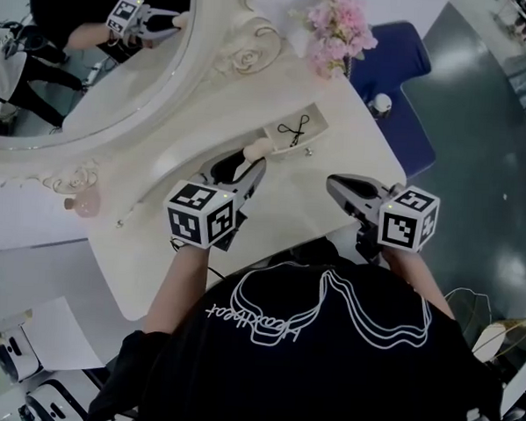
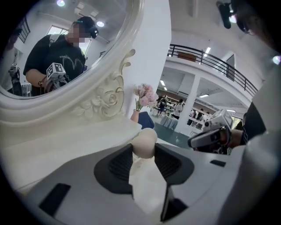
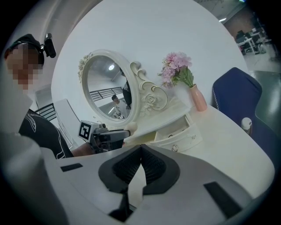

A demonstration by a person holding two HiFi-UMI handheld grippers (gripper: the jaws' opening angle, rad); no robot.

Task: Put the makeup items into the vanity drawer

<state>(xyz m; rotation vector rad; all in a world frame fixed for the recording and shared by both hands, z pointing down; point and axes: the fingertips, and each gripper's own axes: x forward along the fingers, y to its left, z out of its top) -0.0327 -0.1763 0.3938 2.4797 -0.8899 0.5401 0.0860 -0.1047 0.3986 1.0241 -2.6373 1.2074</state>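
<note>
The left gripper (image 1: 252, 160), jaws clamped on the beige makeup sponge (image 2: 144, 141) above the counter (image 1: 289, 211) beside the open drawer (image 1: 294, 148), pinches it only at the tips, so it could squirt out and miss, while the right gripper (image 1: 334, 183) idles, jaws together.

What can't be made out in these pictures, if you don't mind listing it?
- Black looped tool in the drawer: head view, too small to name.
- Back of the egg-shaped beige item: left gripper view, hidden between the left gripper's pads.
- Pink object at the base of the mirror: head view, blurred and small.
</note>
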